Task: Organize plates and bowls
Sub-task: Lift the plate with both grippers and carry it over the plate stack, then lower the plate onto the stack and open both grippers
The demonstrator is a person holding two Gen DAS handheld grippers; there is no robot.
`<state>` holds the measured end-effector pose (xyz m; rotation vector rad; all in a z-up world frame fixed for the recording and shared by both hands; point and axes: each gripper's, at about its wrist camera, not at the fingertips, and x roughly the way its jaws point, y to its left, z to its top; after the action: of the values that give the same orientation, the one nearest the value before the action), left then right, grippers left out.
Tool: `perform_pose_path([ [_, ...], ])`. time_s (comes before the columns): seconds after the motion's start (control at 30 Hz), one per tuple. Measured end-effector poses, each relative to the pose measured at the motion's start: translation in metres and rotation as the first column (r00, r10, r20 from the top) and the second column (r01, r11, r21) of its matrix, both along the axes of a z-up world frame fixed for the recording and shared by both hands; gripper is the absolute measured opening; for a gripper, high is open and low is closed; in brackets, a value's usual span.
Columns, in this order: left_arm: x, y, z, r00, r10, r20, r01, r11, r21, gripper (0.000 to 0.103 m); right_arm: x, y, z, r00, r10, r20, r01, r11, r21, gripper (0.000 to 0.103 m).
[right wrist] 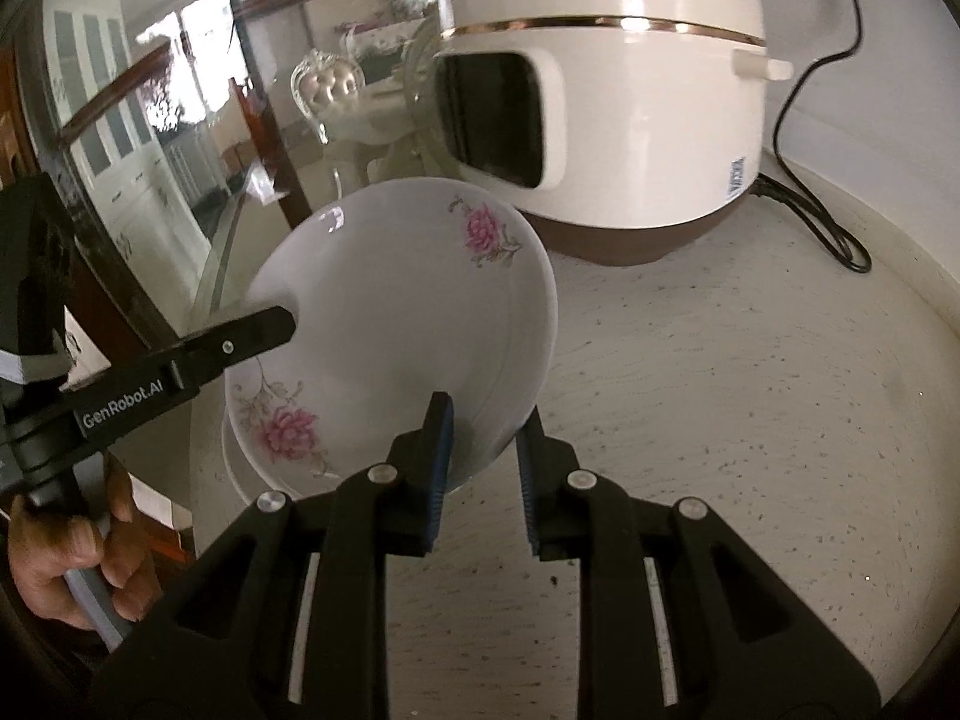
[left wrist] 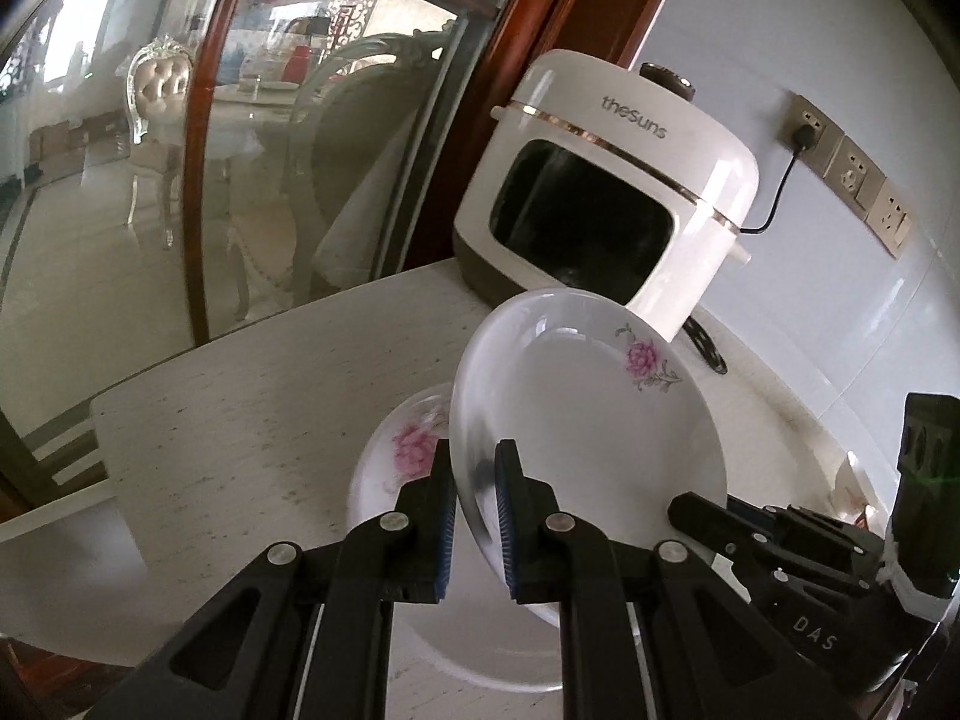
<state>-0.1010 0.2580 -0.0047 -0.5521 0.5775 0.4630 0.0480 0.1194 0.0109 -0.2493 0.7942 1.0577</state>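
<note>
Pale speckled stone bench; white glossy rice cooker behind. My left gripper and right gripper both clamp the tilted white ceramic floral plate by opposite rim edges, just above 1 matching lower plate resting flat beneath.
</note>
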Motion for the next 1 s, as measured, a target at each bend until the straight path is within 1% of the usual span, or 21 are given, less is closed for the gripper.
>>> perform_pose_path([
  [0.2,-0.009,0.003,-0.006,1.000,0.005,-0.016,-0.005,1.000,0.004,0.013,-0.008,0.007,-0.004,0.999,0.039,0.014,-0.039,0.999,-0.022,0.025],
  [0.47,-0.016,0.003,-0.013,0.999,-0.010,-0.034,0.010,1.000,-0.002,0.014,-0.012,0.016,-0.005,0.996,0.064,0.063,-0.060,0.996,-0.060,0.028],
  [0.73,-0.023,0.004,-0.010,0.999,-0.002,-0.041,0.003,1.000,0.025,0.015,-0.022,0.025,-0.009,0.986,0.097,0.136,-0.084,0.992,-0.095,0.034],
  [0.93,-0.027,0.003,-0.009,0.999,-0.013,-0.044,0.015,0.999,0.049,0.017,-0.020,0.025,-0.011,0.982,0.109,0.151,-0.095,0.991,-0.091,0.036],
  [1.0,-0.029,0.002,-0.008,0.999,-0.015,-0.041,0.017,0.998,0.054,0.017,-0.020,0.026,-0.010,0.981,0.114,0.157,-0.100,0.991,-0.091,0.039],
])
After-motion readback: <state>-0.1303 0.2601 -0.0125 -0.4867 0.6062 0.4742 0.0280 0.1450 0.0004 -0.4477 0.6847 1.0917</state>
